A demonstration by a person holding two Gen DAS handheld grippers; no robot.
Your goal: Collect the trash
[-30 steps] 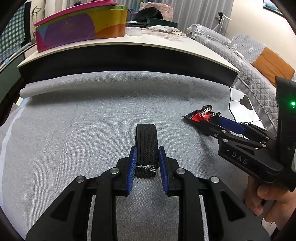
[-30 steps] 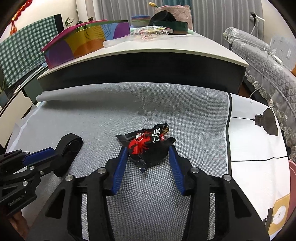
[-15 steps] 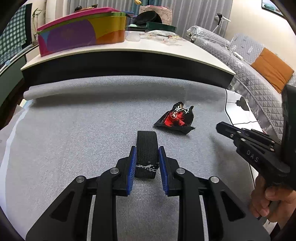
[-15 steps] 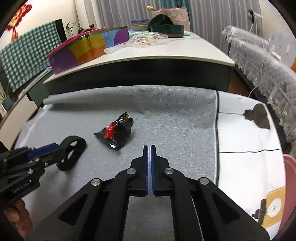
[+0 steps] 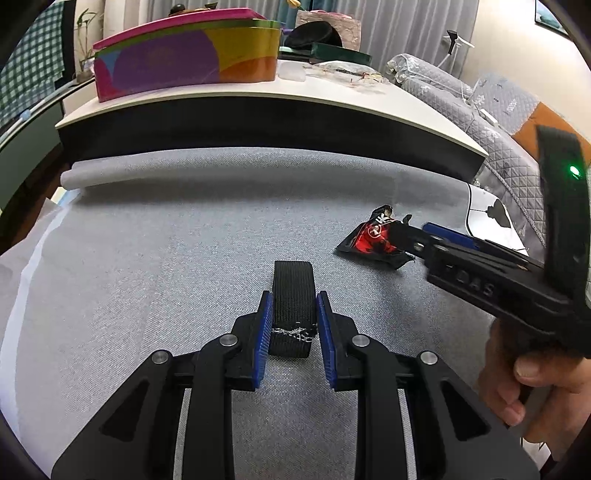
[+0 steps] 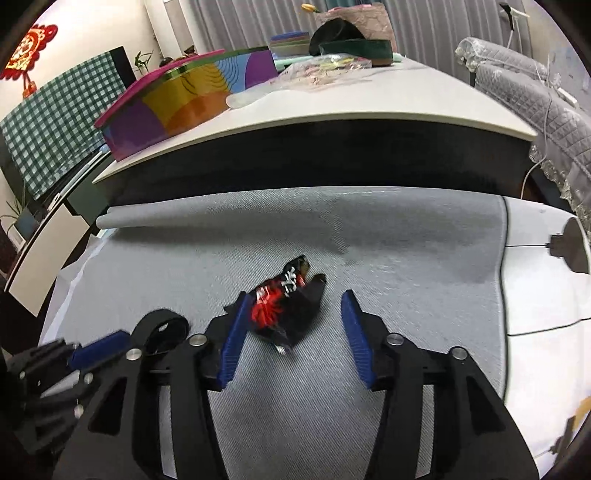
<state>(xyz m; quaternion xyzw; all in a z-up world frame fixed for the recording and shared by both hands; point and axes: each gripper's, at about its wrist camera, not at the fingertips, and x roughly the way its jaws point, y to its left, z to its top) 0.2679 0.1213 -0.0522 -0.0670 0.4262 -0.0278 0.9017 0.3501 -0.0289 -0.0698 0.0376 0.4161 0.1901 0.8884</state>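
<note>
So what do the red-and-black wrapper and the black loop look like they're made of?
Wrapper: thin glossy plastic or foil film, going by its creases and shine. Black loop: woven webbing, matte ribbed weave with a frayed whitish edge; probably nylon or elastic.

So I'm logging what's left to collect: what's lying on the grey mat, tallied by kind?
Crumpled snack wrapper, black and red: 1
Black strap loop: 1
Total: 2

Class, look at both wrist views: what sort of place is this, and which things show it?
Probably a home living room: a quilted grey sofa cover, drawn curtains and a red hanging ornament on the wall, with a cluttered white table behind the grey mat.
</note>
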